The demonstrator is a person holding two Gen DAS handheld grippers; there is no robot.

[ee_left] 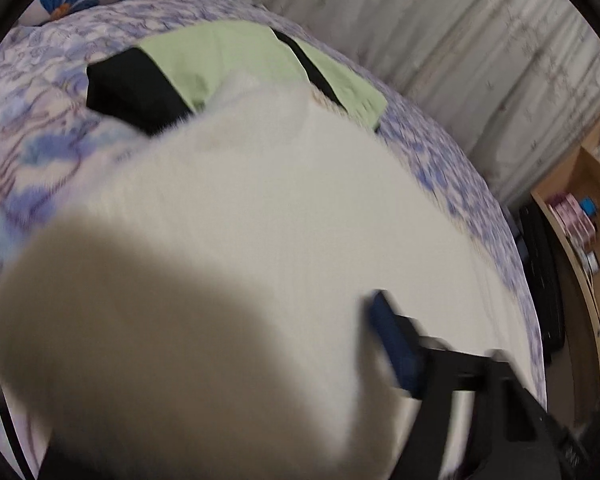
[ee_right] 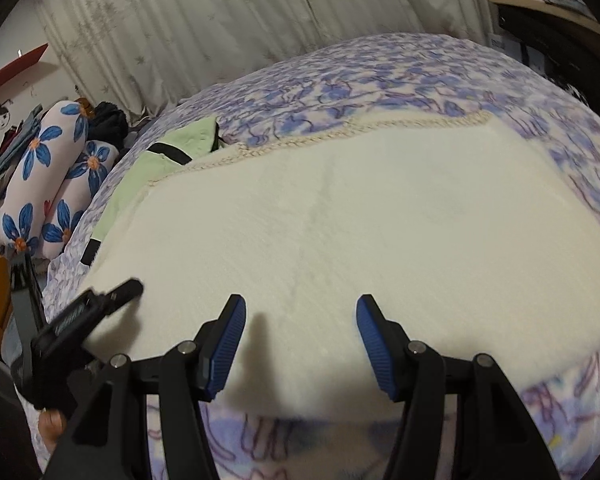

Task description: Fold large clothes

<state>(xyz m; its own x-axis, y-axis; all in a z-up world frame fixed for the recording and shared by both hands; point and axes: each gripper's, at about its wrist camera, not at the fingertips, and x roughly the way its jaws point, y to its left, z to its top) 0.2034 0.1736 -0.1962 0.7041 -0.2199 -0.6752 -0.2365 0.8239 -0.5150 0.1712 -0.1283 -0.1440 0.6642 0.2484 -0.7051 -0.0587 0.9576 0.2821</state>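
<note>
Cream fleece garment (ee_right: 340, 220), fuzzy, crochet-trimmed far edge, lies flat on the blue floral bedspread (ee_right: 380, 72); right gripper (ee_right: 300, 344) jaws apart, ribbed blue pads over its near edge, nothing clamped; left gripper (ee_left: 396, 344) blurred, one finger hidden by cloth, grip cannot be told; green and black garment (ee_left: 220, 56) beyond.

Purple-and-white floral bedspread (ee_right: 400, 76) covers the whole bed. Pale pleated curtains (ee_right: 204, 20) hang right behind it. Two rolled pillows (ee_right: 48, 184) with big blue flowers sit side by side at the bed's far left, some dark stuff piled just past them. Wooden shelves (ee_left: 592, 216) stand off the bed's right side, holding small boxes, too blurry to read.
</note>
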